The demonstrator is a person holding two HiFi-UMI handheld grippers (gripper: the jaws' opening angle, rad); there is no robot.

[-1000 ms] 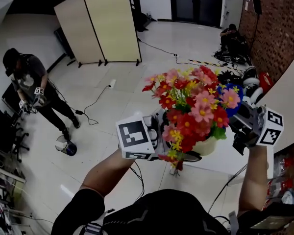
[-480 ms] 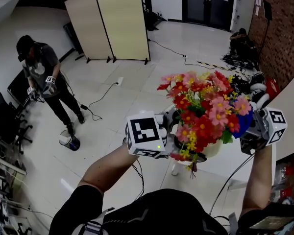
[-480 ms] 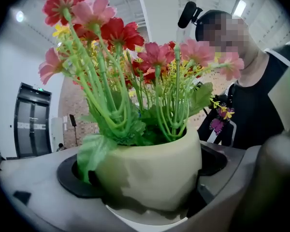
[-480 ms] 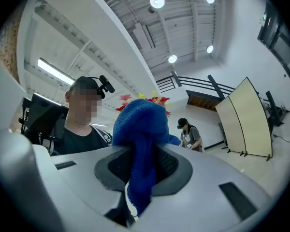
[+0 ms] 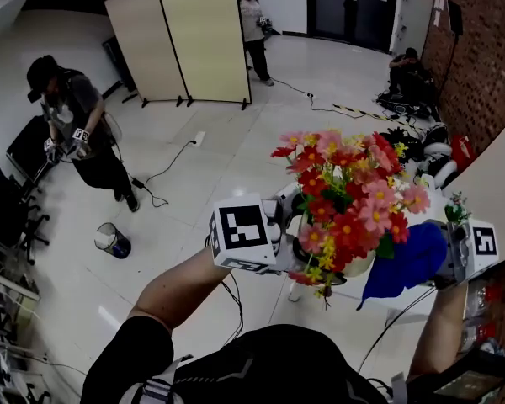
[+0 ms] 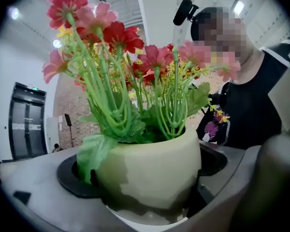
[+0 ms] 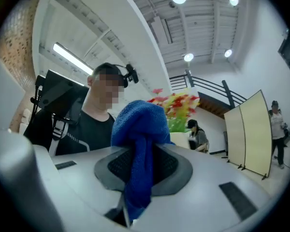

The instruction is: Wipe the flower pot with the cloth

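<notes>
A cream flower pot point(image 5: 358, 265) full of red, pink and yellow artificial flowers point(image 5: 349, 196) is held up in the air. My left gripper point(image 5: 291, 251) is shut on the flower pot; in the left gripper view the pot point(image 6: 150, 170) fills the space between the jaws of the left gripper point(image 6: 146, 199). My right gripper point(image 5: 443, 263) is shut on a blue cloth point(image 5: 404, 268), which hangs just right of the pot, close to its side. In the right gripper view the cloth point(image 7: 140, 144) bunches up out of the right gripper point(image 7: 135, 180), with the flowers point(image 7: 178, 105) behind it.
A white counter point(image 5: 492, 175) curves along the right. A beige folding screen point(image 5: 185, 40) stands at the back. One person point(image 5: 71, 120) stands at the left, another point(image 5: 252, 23) by the screen, a third point(image 5: 408, 66) crouches far right. A bin point(image 5: 111, 241) and cables lie on the floor.
My right gripper has dropped from beside the blooms to pot height, bringing the blue cloth out from behind the flowers. The pot has stayed in my left gripper. A person has appeared by the screen.
</notes>
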